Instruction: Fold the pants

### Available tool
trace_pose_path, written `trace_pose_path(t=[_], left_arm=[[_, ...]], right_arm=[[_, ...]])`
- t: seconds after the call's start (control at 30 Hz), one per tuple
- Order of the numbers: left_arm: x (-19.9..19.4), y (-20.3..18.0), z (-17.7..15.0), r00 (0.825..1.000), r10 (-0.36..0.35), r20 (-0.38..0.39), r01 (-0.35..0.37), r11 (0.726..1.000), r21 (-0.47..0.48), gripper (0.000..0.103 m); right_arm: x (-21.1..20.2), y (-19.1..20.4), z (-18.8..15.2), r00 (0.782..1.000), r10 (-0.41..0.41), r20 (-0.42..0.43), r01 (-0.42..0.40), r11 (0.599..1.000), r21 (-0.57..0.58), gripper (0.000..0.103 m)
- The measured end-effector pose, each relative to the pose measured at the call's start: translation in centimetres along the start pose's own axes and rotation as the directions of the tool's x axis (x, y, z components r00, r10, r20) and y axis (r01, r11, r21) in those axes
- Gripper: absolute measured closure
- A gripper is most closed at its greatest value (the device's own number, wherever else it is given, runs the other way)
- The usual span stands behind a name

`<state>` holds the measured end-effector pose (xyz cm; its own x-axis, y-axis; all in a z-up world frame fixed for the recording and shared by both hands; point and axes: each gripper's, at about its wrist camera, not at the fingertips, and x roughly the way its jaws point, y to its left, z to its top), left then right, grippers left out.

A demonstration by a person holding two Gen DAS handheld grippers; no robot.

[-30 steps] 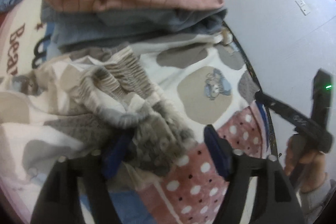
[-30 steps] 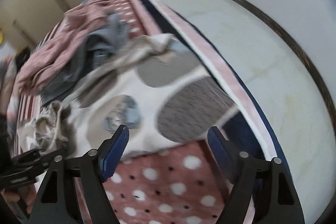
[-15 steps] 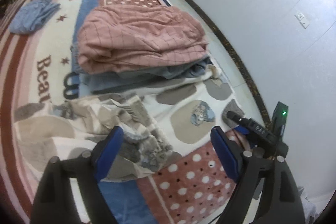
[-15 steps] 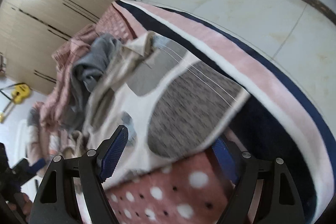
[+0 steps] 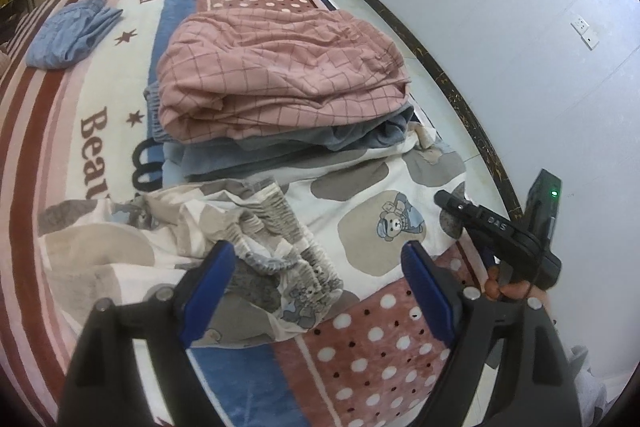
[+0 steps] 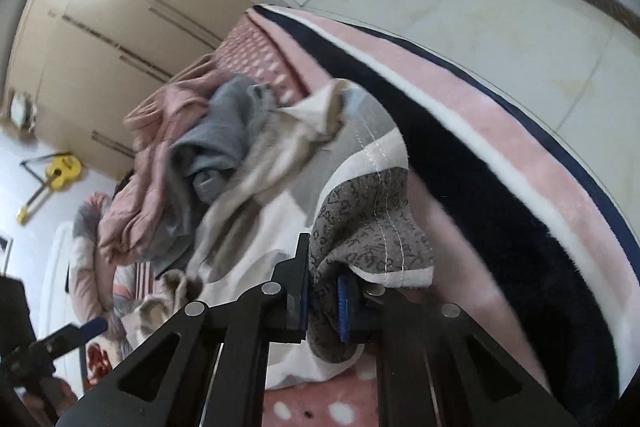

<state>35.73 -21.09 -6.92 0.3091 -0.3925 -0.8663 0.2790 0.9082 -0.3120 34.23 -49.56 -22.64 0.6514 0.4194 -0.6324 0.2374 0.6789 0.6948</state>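
Observation:
The white pants with grey and beige patches (image 5: 360, 211) lie spread on the bed, their bunched elastic waistband (image 5: 276, 239) between my left fingers. My left gripper (image 5: 316, 291) is open and hovers above the waistband, holding nothing. My right gripper (image 6: 324, 291) is shut on the hem of the pants' leg (image 6: 372, 235) at the bed's edge. It also shows at the right of the left wrist view (image 5: 452, 203), at the leg's end.
A stack of folded clothes, pink checked (image 5: 280, 75) on top of grey-blue (image 5: 320, 143), lies just beyond the pants. A blue garment (image 5: 72, 35) lies far left on the bed blanket (image 5: 380, 347). Floor (image 6: 500, 27) and wall (image 5: 500, 7) are to the right.
My left gripper has pulled back and up from the waistband, staying open. My right gripper moved to the leg's hem and closed on it.

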Motion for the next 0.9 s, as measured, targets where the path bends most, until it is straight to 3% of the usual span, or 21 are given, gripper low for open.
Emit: trace_pose_path(t=[0.1, 0.23, 0.5, 0.73, 0.9], left_arm=[[-0.2, 0.4, 0.2, 1.0, 0.009, 0.004, -0.009, 1.0, -0.006, 0.021], [-0.5, 1.0, 0.4, 1.0, 0.016, 0.005, -0.016, 1.0, -0.012, 0.021], [-1.8, 3.1, 0.6, 0.999, 0.043, 0.031, -0.041, 0.998, -0.051, 0.021], [-5.1, 7.0, 0.3, 0.993, 0.081, 0.082, -0.072, 0.991, -0.114, 0.021], [-8.4, 11.1, -0.2, 0.985, 0.119, 0.122, -0.099, 0.982, -0.162, 0.021]], right_arm=[[-0.5, 1.5, -0.1, 1.0, 0.018, -0.015, -0.019, 0.999, -0.042, 0.098], [-0.4, 5.5, -1.1, 0.998, -0.01, -0.063, -0.006, 0.969, -0.248, 0.099], [-2.3, 10.1, -1.6, 0.997, 0.057, -0.057, -0.072, 0.948, -0.31, 0.099], [-3.2, 17.8, -3.1, 0.985, 0.14, -0.105, -0.172, 0.885, -0.433, 0.099], [-1.0, 24.7, -5.5, 0.959, 0.208, -0.193, -0.279, 0.819, -0.501, 0.099]])
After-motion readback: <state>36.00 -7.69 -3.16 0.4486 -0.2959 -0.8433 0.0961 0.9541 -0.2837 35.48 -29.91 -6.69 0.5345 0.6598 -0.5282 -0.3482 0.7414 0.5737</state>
